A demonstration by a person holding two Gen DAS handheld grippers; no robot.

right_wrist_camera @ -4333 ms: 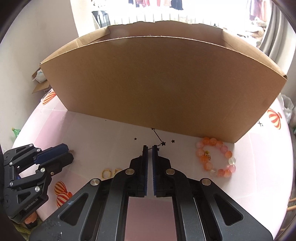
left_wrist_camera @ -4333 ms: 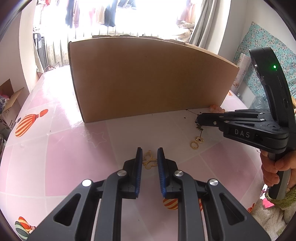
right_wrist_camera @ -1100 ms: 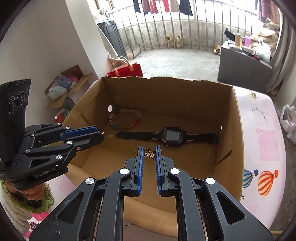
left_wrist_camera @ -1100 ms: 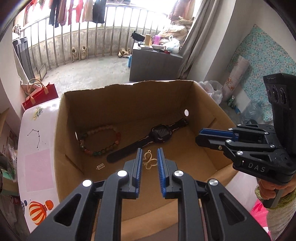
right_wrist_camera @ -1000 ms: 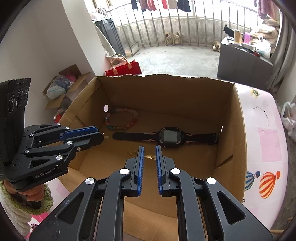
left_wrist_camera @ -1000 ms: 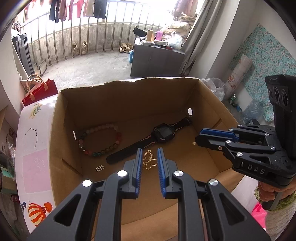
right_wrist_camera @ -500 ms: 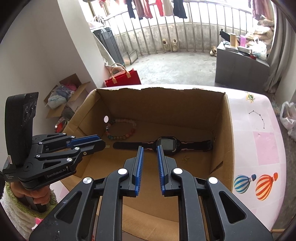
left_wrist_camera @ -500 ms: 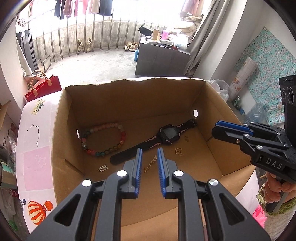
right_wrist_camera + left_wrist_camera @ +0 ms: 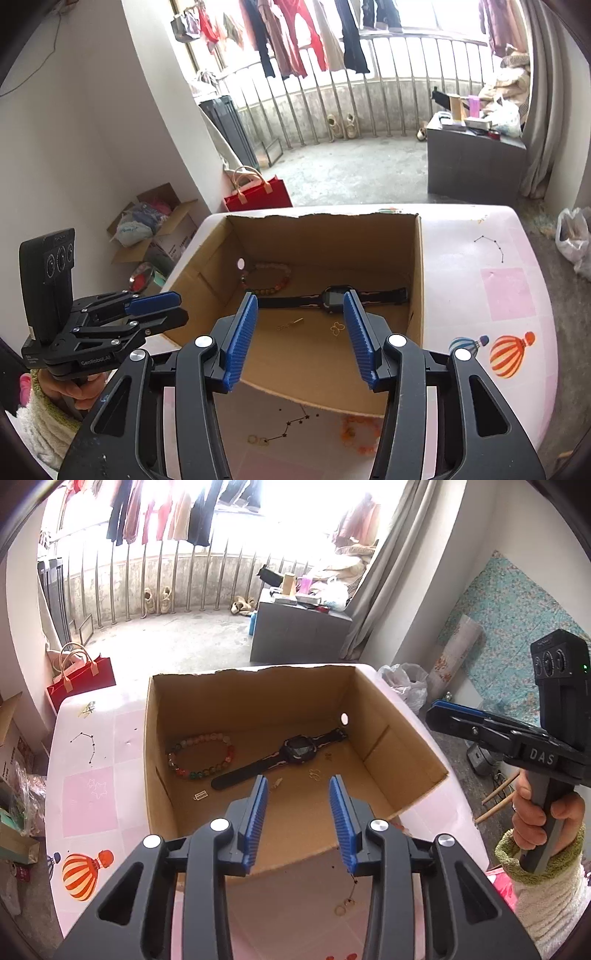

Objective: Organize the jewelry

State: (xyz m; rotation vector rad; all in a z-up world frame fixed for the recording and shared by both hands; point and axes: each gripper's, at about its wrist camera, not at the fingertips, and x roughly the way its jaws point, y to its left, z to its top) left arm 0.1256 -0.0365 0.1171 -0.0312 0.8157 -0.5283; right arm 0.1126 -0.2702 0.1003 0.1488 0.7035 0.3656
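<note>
Two tongs, left (image 9: 298, 801) and right (image 9: 301, 328), now stand released and empty above the cardboard box (image 9: 402, 746) on the bench (image 9: 517, 295); both were nearly clenched half a second ago. Inside the box: one beaded bracelet (image 9: 201, 755), one black watch (image 9: 295, 749), one gold clover pendant (image 9: 336, 328). On the bench outside: two gold rings (image 9: 257, 439).

Right tongs (image 9: 301, 334) spread wide at bottom centre, empty — beyond them a cardboard box (image 9: 415, 291) on the pink worktop (image 9: 509, 295) holds a black watch (image 9: 334, 295), bead bracelet (image 9: 266, 277) and gold clover charm (image 9: 336, 328). Left tongs (image 9: 162, 308) — lower left.
</note>
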